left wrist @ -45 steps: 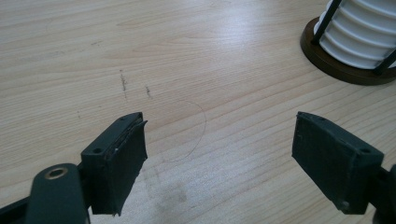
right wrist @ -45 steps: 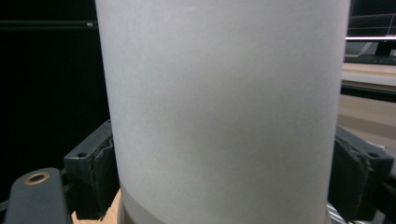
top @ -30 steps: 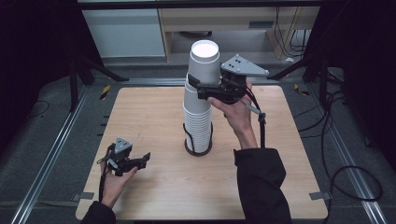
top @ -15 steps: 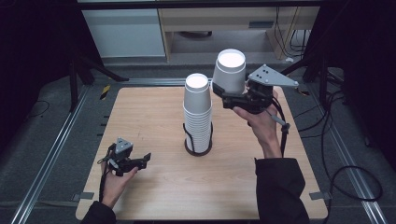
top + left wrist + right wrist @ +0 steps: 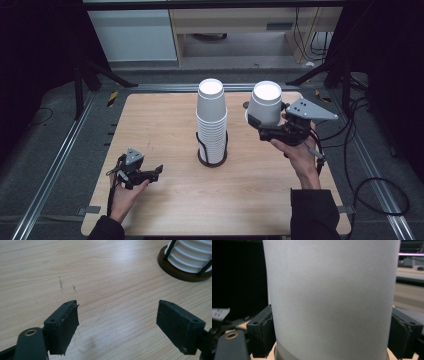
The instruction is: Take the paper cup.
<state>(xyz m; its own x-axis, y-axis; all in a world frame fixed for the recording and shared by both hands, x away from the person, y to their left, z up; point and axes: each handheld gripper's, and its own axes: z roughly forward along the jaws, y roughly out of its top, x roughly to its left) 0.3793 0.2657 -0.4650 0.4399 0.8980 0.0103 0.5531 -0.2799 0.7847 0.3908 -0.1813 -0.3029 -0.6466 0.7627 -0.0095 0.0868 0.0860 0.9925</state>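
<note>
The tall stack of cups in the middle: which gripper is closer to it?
Right. The right gripper, shut on a single cup, is just beside the stack of cups; the left gripper rests lower left, farther away, with open fingers.

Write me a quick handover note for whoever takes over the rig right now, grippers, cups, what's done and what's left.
Right gripper: shut on one white cup, held upright in the air right of the cup stack.
Left gripper: open, empty, low over the table at front left.
Stack: stands in its black holder, mid-table.
Done: one cup off the stack.
Left: probably set this cup down on the table.
</note>
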